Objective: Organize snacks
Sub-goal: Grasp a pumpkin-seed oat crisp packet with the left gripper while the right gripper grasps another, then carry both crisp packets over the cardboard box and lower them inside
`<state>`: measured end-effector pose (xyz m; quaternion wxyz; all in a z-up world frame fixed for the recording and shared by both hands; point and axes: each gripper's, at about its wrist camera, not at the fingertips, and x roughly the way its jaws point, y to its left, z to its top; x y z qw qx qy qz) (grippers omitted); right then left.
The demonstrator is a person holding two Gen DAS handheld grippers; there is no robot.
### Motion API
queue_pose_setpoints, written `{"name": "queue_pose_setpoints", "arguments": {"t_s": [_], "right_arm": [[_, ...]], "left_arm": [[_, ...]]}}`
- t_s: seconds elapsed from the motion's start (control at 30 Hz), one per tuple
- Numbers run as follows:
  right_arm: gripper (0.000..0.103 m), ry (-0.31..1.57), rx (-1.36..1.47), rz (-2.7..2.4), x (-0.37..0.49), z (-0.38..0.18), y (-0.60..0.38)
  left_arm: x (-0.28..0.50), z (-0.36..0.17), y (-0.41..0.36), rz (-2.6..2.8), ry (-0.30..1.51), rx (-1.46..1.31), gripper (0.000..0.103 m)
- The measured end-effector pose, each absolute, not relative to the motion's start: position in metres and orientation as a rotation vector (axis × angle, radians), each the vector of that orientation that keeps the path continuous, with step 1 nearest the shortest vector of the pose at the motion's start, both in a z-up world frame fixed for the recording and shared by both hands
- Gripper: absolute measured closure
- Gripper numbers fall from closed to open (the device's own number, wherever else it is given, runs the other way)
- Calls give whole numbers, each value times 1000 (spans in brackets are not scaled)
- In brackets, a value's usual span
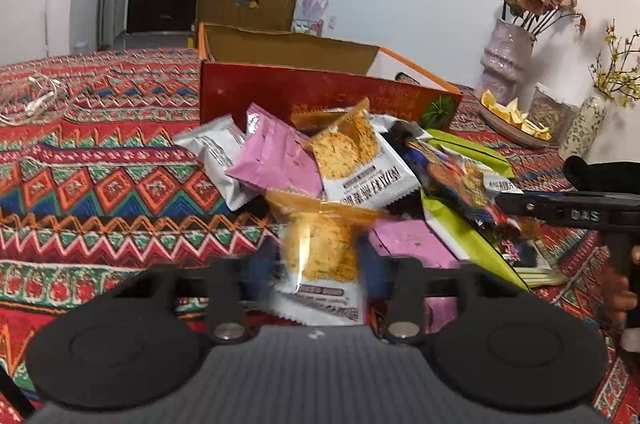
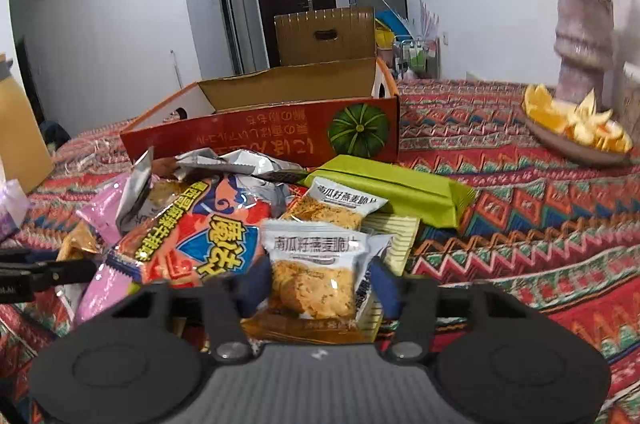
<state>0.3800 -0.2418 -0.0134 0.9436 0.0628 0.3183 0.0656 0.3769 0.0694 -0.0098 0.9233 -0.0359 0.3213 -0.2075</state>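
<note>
Two hand-held grippers are each pinching one oat-crisp packet: the left hand-held gripper [image 1: 318, 264] its orange-topped packet [image 1: 320, 256], the right hand-held gripper [image 2: 316, 284] a white-topped packet [image 2: 316, 272]. The red box [image 2: 276, 127] is sitting apparently empty, while most snacks [image 1: 320, 159] are waiting on the tabletop [image 1: 100, 163].

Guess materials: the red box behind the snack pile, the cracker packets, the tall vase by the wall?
Red box: looks like corrugated cardboard, printed glossy red outside, raw brown inside, with die-cut handle holes.
Cracker packets: thin plastic film, crimped serrated edges, part clear so the cracker shows; shiny.
Vase: probably glazed ceramic, pale mottled lilac with glossy highlights; could be glass, can't tell.
</note>
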Motion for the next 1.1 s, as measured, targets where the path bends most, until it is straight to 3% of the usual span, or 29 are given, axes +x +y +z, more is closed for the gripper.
{"name": "queue_pose_setpoints", "arguments": {"t_s": [0.17,0.37,0.67,1.1], "right_arm": [[63,633,134,153,362,-12,-244],[63,593,102,168,299,2,-246],[63,573,36,194,202,11,-251],[63,473,32,198,152,34,-263]], "left_arm": [[358,3,68,-358,660,-82,63],[278,28,63,-260,591,-77,62],[190,37,45,-79,653,-59,62],[156,67,29,-67,593,-48,62]]}}
